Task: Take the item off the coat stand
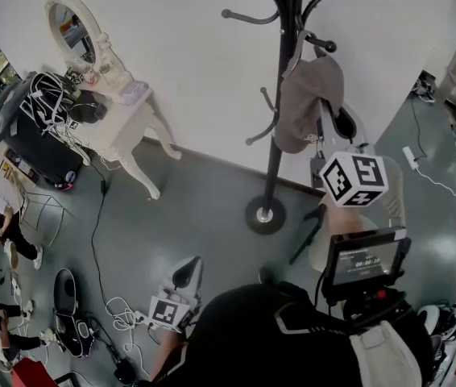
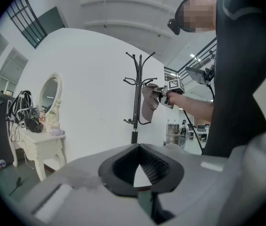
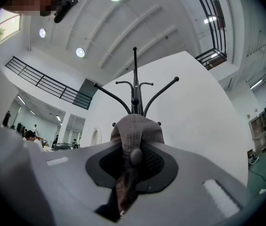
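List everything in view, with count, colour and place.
coat stand: 1, black, by the white wall
cap: 1, grey-brown, hanging on the coat stand
dressing table: 1, white, left of the coat stand, against the wall
mirror: 1, oval, white frame, on the dressing table
bag: 1, black, left of the dressing table
cables: several, white and black, on the grey floor
left gripper: 1, grey, held low, empty
right gripper: 1, grey, raised, shut on the cap
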A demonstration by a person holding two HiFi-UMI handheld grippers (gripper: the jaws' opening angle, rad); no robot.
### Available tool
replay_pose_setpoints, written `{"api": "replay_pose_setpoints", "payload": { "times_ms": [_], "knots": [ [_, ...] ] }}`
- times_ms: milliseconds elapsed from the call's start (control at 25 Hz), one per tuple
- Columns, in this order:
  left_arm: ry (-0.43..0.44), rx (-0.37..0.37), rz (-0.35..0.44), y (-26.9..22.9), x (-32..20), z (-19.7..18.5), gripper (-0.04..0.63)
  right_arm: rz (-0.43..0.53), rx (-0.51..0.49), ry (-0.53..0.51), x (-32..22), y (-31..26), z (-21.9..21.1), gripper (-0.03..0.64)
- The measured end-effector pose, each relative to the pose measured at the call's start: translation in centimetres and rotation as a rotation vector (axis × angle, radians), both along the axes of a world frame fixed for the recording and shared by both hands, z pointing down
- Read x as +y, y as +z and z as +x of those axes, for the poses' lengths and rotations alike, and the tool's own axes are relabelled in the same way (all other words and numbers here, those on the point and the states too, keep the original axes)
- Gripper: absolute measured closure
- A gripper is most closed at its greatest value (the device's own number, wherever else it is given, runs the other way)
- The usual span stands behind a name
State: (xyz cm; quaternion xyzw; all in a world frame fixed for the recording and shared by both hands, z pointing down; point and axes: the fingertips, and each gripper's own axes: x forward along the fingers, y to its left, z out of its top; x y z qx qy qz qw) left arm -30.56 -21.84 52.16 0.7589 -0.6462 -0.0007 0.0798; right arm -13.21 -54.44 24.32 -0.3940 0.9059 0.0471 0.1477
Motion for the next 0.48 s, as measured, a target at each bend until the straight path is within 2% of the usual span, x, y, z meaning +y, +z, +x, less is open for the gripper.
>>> {"api": "replay_pose_setpoints", "payload": {
  "times_ms": [480],
  "knots": [
    [0.039, -0.001, 0.014, -0.2, 0.3, 0.2, 0.56, 0.053, -0.035, 0.024, 2.4, -2.3, 2.1, 0.568]
  ]
}}
